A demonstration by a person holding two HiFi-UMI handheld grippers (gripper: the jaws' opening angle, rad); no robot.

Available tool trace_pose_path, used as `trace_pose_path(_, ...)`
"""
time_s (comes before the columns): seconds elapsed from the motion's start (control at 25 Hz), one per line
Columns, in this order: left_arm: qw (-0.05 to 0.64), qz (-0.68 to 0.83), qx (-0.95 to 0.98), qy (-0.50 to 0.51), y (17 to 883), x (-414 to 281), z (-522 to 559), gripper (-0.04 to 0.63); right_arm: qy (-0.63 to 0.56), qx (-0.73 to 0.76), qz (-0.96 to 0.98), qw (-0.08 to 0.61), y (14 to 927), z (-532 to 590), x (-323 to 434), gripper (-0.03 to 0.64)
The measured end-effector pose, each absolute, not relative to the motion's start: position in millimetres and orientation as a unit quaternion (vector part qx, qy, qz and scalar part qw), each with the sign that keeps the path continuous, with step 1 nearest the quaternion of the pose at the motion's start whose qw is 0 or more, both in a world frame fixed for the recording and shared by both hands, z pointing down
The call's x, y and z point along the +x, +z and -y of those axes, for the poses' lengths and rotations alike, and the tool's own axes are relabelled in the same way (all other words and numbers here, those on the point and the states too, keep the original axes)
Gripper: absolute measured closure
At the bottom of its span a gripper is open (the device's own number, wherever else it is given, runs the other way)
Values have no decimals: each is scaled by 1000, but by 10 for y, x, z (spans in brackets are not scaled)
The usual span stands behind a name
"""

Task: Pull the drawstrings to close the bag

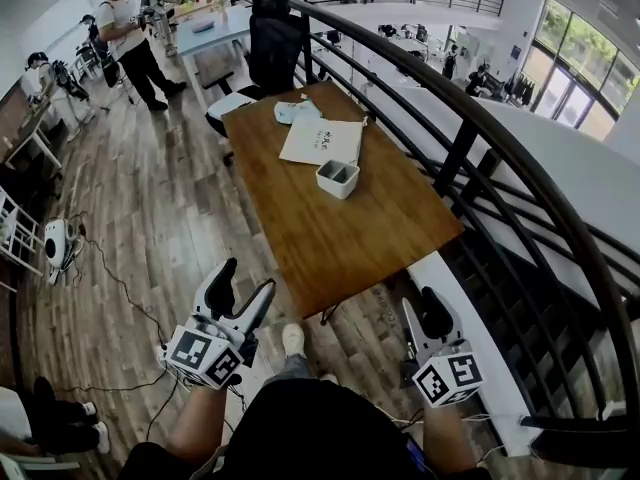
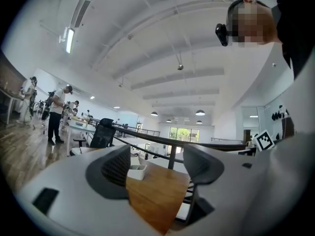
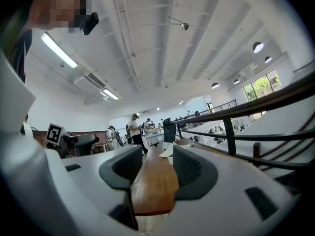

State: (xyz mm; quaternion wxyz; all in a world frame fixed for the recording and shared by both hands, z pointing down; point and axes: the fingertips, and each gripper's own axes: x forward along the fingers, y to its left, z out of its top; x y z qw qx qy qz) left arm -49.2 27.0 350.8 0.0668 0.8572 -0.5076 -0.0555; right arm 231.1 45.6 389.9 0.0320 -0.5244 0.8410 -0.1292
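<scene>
While both hovered short of the desk [image 1: 330, 238], my left claw [image 1: 245, 280] stood wide open and my right claw [image 1: 422, 313] about half open, each empty. One white bag [image 1: 322, 141] lay on the desk's far half, one divided tray [image 1: 337, 178] just beside it.

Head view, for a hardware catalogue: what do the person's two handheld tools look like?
The left tool and right tool match: pale grey moulded bodies, each ending in two curved jaws lined with black ribbed pads. Behind the jaws, each carries a white cube printed with black square markers.
</scene>
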Motion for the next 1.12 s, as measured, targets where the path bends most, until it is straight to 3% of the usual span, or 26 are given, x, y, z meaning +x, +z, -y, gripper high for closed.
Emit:
trace_pose_path(0.64, 54, 479, 873, -72, 3425, -792, 1008, 270, -102, -523, -846, 3, 3724, 745, 1677, 428)
trace_pose_path(1.12, 98, 466, 878, -54, 3720, -1165, 1704, 270, -124, -538, -833, -25, 3931, 1472, 1408, 428)
